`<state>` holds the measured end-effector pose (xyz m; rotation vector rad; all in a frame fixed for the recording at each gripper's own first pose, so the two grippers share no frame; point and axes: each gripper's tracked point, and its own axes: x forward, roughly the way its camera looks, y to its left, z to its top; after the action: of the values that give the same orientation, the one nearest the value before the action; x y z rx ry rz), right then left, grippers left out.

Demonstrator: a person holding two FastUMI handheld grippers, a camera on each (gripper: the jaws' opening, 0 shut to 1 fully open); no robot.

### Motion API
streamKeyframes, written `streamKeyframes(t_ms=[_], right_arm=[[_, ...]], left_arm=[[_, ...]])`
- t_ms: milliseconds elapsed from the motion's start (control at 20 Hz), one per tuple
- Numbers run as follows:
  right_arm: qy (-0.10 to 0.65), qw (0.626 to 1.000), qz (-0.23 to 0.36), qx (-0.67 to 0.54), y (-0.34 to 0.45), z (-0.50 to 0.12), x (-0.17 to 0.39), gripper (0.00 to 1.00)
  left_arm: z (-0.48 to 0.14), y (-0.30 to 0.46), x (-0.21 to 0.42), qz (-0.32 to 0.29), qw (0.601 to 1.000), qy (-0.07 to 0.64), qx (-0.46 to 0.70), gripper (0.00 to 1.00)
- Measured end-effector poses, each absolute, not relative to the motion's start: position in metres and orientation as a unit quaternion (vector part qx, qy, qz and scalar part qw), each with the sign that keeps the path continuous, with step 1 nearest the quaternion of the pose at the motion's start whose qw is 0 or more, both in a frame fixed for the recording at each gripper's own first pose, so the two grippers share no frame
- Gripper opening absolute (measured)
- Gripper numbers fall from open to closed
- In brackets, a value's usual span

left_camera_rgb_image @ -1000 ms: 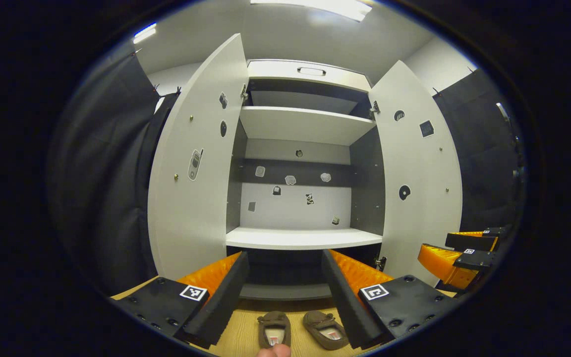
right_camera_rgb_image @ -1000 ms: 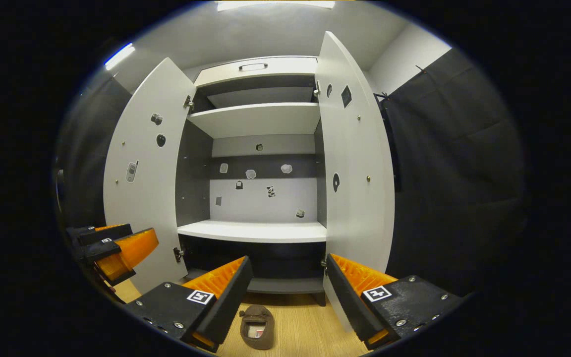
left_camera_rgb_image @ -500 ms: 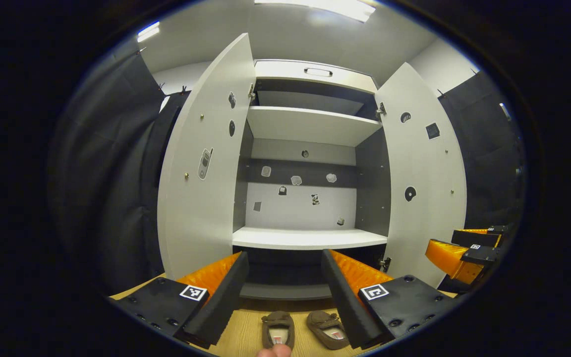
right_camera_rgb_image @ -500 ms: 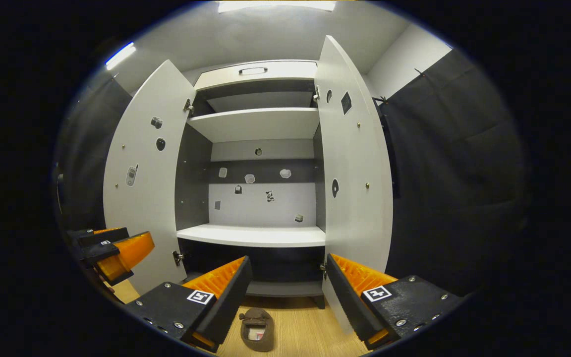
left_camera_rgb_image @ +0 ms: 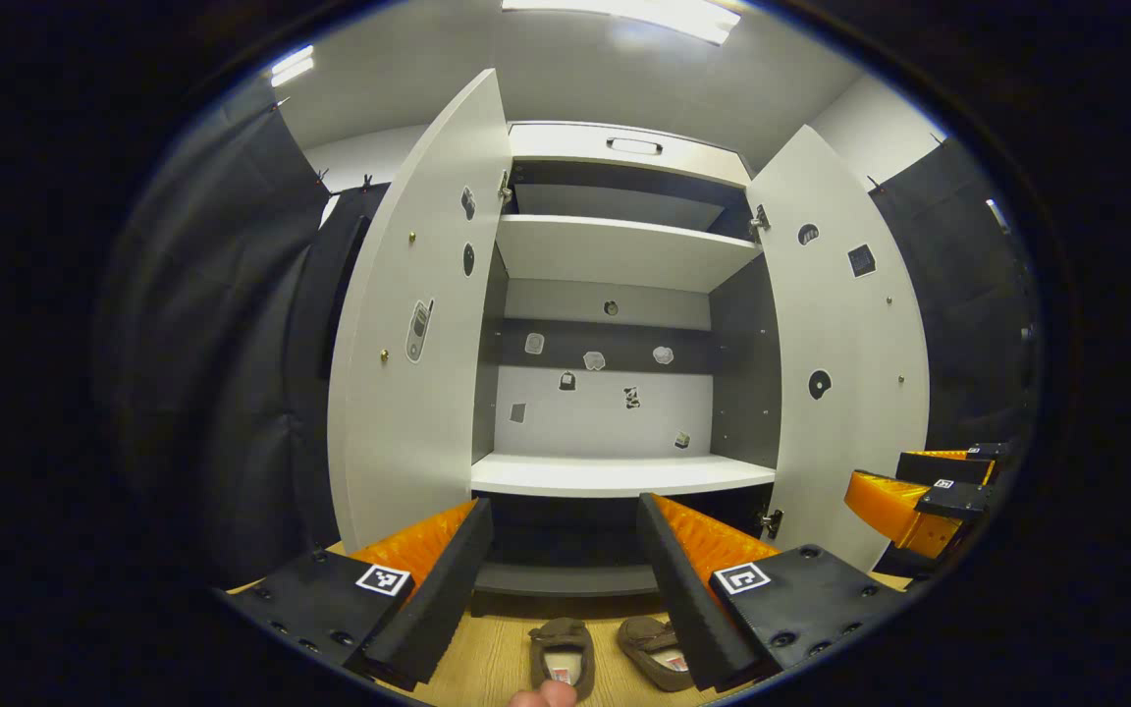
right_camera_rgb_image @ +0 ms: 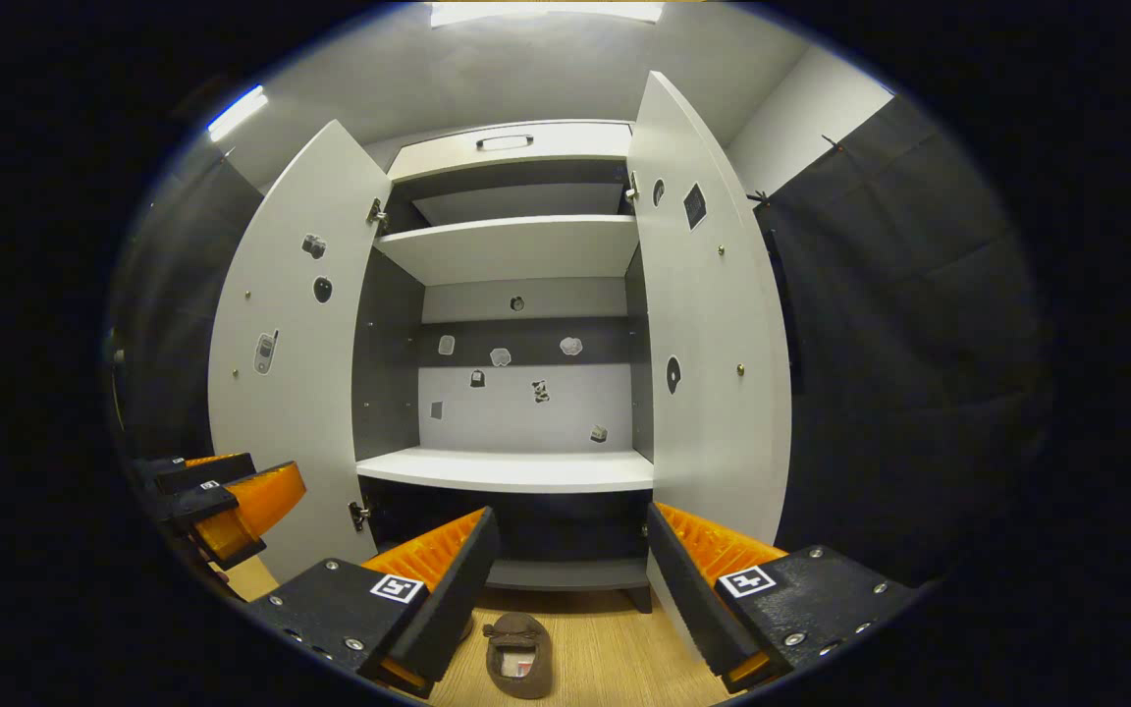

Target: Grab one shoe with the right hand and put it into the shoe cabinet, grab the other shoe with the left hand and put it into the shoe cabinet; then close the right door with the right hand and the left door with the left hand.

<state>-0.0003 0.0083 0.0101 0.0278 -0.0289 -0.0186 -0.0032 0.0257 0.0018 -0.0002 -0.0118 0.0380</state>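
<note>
Two brown slippers lie on the wood floor before the shoe cabinet (left_camera_rgb_image: 615, 476). In the left gripper view one slipper (left_camera_rgb_image: 563, 658) sits between my fingers and the other slipper (left_camera_rgb_image: 652, 651) is partly behind the right finger. My left gripper (left_camera_rgb_image: 565, 560) is open, above the floor, holding nothing. In the right gripper view a slipper (right_camera_rgb_image: 519, 655) lies below my open right gripper (right_camera_rgb_image: 565, 565). The left door (left_camera_rgb_image: 413, 324) and right door (left_camera_rgb_image: 845, 344) stand wide open. The right gripper (left_camera_rgb_image: 924, 496) also shows at the far right of the left gripper view, and the left gripper (right_camera_rgb_image: 222, 496) at the far left of the right gripper view.
The cabinet holds a white middle shelf (right_camera_rgb_image: 511, 469), an upper shelf (right_camera_rgb_image: 516, 245) and a dark bottom compartment (right_camera_rgb_image: 565, 570). Small stickers dot its back wall and doors. Black cloth walls hang on both sides. A fingertip (left_camera_rgb_image: 544, 696) shows at the bottom edge.
Both views have drifted slightly right and back, so the slippers sit a little lower and to the right between the fingers. Both grippers stay open.
</note>
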Motion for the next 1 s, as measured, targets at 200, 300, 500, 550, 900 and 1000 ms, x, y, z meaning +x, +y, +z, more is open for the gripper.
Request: streamKeyframes(t_ms=[200, 300, 500, 550, 900, 1000], right_arm=[[-0.014, 1.0, -0.01, 0.015, 0.009, 0.01, -0.001, 0.93], [-0.014, 1.0, -0.008, 0.014, 0.01, 0.009, 0.001, 0.93], [-0.008, 1.0, -0.002, 0.009, 0.014, 0.002, 0.009, 0.93], [0.003, 1.0, 0.002, 0.006, 0.016, -0.006, 0.013, 0.93], [0.125, 0.991, 0.035, -0.04, 0.033, -0.123, 0.049, 0.94], [0.183, 0.98, 0.056, -0.054, 0.04, -0.176, 0.054, 0.94]], left_arm=[[0.002, 0.028, -0.003, 0.021, 1.0, -0.007, 0.004, 0.96], [0.003, 0.028, -0.004, 0.021, 1.0, -0.008, 0.004, 0.96], [0.002, 0.029, -0.004, 0.024, 1.0, -0.006, 0.005, 0.96], [0.001, 0.03, -0.006, 0.025, 1.0, -0.006, 0.006, 0.96], [-0.002, 0.038, -0.01, 0.039, 0.999, -0.003, 0.003, 0.96], [-0.001, 0.043, -0.011, 0.046, 0.999, -0.004, 0.007, 0.96]])
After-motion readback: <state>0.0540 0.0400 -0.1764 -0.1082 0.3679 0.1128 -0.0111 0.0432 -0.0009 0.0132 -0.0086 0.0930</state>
